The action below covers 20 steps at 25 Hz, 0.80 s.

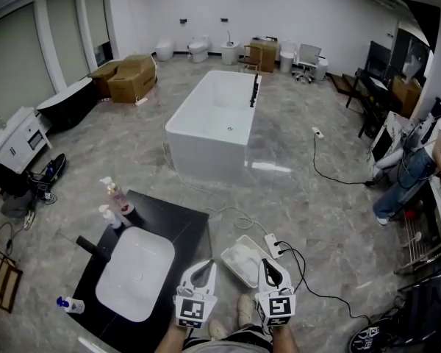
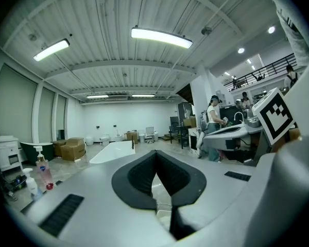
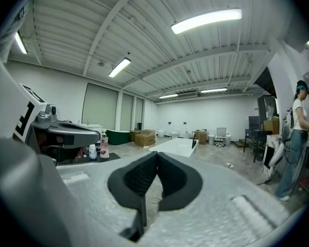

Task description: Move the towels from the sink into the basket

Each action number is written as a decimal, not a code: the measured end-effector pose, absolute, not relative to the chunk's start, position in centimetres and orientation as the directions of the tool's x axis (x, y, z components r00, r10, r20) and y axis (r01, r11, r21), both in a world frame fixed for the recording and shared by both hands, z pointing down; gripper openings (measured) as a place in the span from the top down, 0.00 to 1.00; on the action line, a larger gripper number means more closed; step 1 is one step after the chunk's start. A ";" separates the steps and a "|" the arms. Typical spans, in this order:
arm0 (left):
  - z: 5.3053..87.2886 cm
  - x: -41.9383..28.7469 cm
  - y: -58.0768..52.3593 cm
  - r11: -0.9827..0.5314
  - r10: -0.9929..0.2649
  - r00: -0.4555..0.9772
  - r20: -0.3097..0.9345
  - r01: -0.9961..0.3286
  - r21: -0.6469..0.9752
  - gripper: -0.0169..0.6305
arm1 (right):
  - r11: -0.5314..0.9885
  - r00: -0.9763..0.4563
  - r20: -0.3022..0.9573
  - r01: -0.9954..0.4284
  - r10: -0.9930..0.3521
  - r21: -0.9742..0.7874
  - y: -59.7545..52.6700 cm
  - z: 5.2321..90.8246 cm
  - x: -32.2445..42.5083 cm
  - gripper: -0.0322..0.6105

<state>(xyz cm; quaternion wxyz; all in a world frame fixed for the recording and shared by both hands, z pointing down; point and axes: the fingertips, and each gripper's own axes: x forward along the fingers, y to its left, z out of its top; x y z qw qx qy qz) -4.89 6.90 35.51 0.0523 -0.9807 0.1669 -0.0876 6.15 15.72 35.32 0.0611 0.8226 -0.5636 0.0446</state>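
The white sink (image 1: 134,273) sits in a black counter (image 1: 180,223) at the lower left, and I see no towel in its bowl. A white basket (image 1: 244,259) stands on the floor right of the counter with white towel cloth (image 1: 242,258) inside. My left gripper (image 1: 207,266) hangs over the counter's right edge, between sink and basket. My right gripper (image 1: 269,265) is just right of the basket. Both are held about level. In the left gripper view the left gripper (image 2: 155,153) is shut with nothing between its pads, and in the right gripper view so is the right gripper (image 3: 157,155).
A black faucet (image 1: 94,247), two soap bottles (image 1: 116,197) and a blue-capped bottle (image 1: 70,305) stand round the sink. A power strip (image 1: 273,245) with its cable lies behind the basket. A white bathtub (image 1: 217,120) fills the middle floor. A person (image 1: 419,164) stands at the right.
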 end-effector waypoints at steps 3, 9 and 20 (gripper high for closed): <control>35.3 -4.9 6.9 -0.939 -0.337 0.929 0.151 -0.318 -0.132 0.96 | -0.361 0.365 0.142 -0.931 -0.920 0.054 15.7 35.2 6.2 0.95; 35.2 -4.7 6.7 -0.939 -0.336 0.930 0.149 -0.318 -0.134 0.96 | -0.362 0.368 0.141 -0.930 -0.919 0.064 15.6 35.4 6.2 0.95; 35.4 -4.5 6.3 -0.937 -0.343 0.926 0.156 -0.324 -0.133 0.96 | -0.366 0.372 0.131 -0.928 -0.919 0.063 15.7 35.1 6.9 0.95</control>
